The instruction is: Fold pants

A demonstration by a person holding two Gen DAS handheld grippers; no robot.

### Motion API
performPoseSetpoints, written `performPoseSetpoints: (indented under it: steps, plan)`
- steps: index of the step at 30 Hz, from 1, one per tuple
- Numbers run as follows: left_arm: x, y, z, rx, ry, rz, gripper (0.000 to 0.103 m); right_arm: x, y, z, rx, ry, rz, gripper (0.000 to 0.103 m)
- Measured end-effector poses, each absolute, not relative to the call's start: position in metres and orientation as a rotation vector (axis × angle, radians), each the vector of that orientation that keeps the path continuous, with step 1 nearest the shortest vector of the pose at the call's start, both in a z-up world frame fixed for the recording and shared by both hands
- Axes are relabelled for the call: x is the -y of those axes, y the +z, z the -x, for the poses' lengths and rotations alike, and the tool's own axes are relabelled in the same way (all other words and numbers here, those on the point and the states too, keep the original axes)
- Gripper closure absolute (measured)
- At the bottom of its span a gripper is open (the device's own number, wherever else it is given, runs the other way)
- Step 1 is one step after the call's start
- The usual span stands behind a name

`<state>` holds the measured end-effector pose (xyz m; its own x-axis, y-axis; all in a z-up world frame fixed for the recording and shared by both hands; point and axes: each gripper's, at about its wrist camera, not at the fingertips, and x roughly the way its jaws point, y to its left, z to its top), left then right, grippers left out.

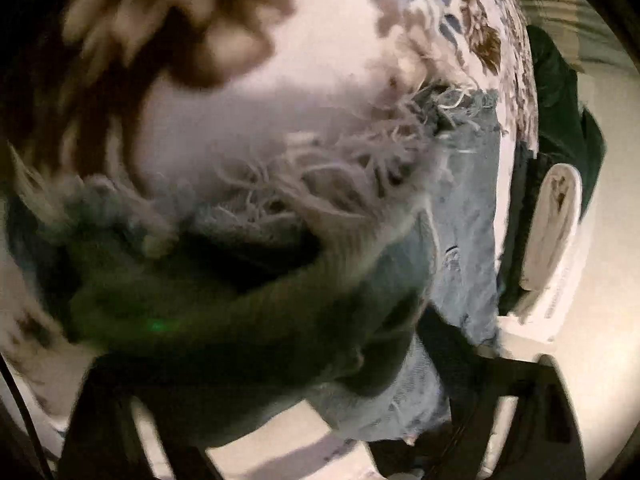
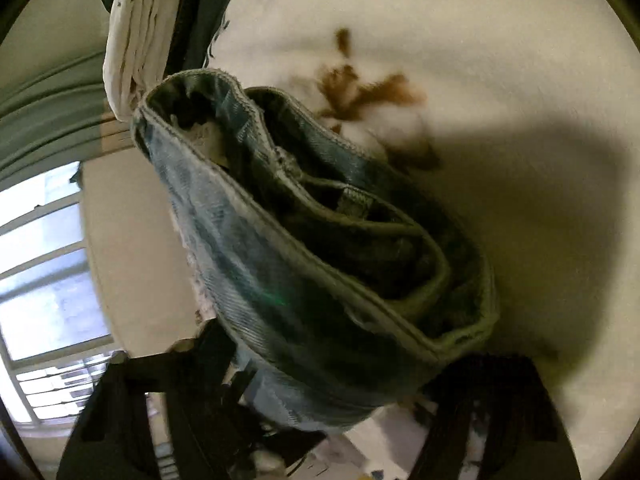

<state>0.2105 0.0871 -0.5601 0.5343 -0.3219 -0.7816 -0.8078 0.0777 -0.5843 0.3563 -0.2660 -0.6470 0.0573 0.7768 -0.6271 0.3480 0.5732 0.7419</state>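
Both the left gripper (image 1: 304,420) and right gripper (image 2: 320,412) have jaws pinching the frayed jeans (image 2: 304,240) above a floral bedsheet (image 1: 328,40).

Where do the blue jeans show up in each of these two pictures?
Left wrist view: the jeans run from the centre to the lower right, frayed hem uppermost, hanging from the bottom of the picture.
Right wrist view: the jeans fill the centre, waistband open toward the camera.
Shared landmark: the folded white cloth, at the right edge there, is at the upper left here.
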Motion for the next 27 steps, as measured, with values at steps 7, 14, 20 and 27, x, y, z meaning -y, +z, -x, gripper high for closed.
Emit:
performPoseSetpoints:
  steps: [7,14,20,27]
  plan:
    - [-0.084,-0.522,-0.223,-1.022,0.413,1.267,0.079,0.270,-0.623,-0.341,-1.530,0.419,-0.946,0.070]
    - [-0.093,-0.451,-0.234,-0.956,0.334,1.227,0.080,0.276,-0.555,-0.343,-1.460,0.456,-0.984,0.073]
    - [-0.116,-0.382,-0.308,-0.899,0.191,1.187,0.080,0.270,-0.475,-0.381,-1.343,0.466,-1.021,0.074]
    - [-0.131,-0.288,-0.440,-0.834,-0.027,1.147,0.080,0.271,-0.356,-0.474,-1.104,0.456,-1.065,0.074]
